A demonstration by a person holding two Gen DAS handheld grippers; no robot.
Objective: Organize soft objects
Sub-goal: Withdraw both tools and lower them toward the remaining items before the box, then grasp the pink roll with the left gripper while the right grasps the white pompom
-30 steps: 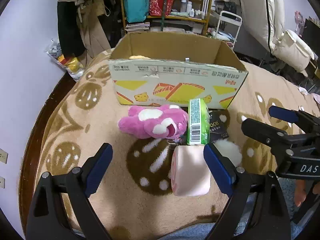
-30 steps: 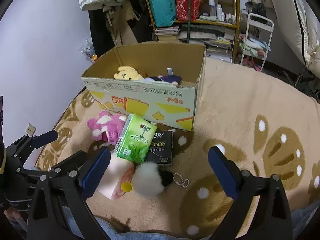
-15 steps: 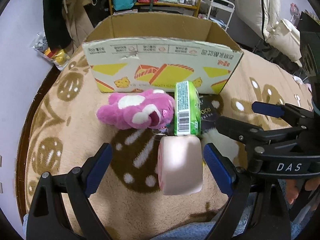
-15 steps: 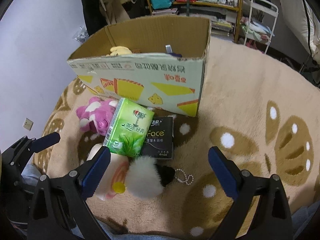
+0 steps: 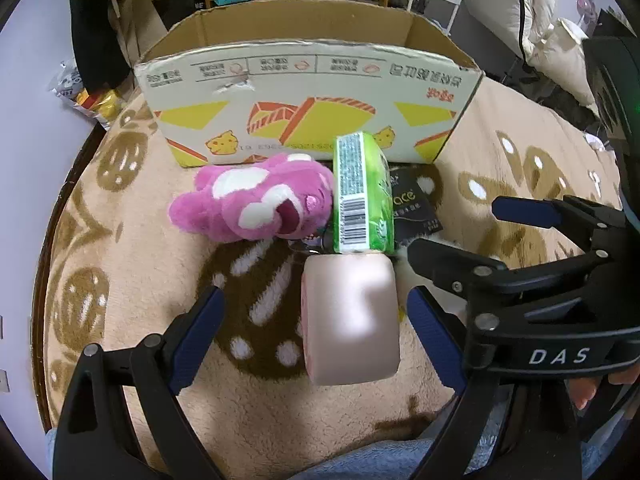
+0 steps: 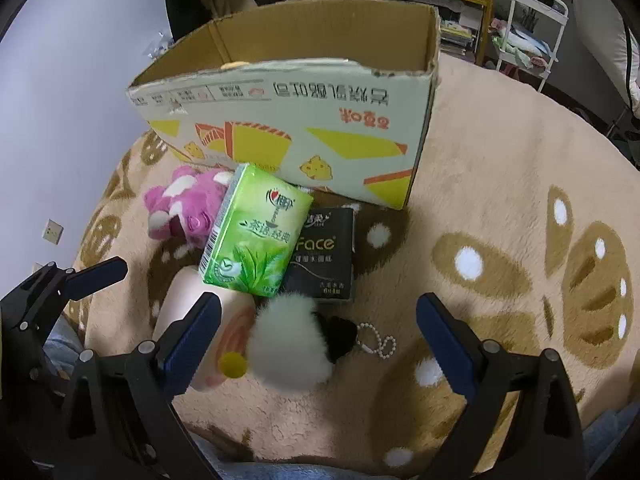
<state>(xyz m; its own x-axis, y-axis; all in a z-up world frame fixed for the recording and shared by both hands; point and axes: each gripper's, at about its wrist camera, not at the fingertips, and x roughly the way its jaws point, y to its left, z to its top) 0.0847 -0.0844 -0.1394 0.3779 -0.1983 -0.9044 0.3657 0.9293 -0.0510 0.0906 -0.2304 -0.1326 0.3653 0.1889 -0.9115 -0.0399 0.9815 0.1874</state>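
One yellow plush (image 6: 233, 65) peeks inside cardboard box (image 6: 304, 128).

Right hand-held gripper (image 6: 318, 322) is wide open over a white pompom keychain (image 6: 294, 342) on the tan patterned blanket (image 6: 500, 184). Green tissue pack (image 6: 256, 230) leans on a black tissue pack (image 6: 326, 254), with a pink plush (image 6: 182, 206) beside it, all in front of the cardboard box (image 6: 292, 120). Left hand-held gripper (image 6: 86, 276) pokes in at the left edge.

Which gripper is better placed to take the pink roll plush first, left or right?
Left. The pink roll plush lies between the open left gripper's fingers, while the right gripper frames the white pompom.
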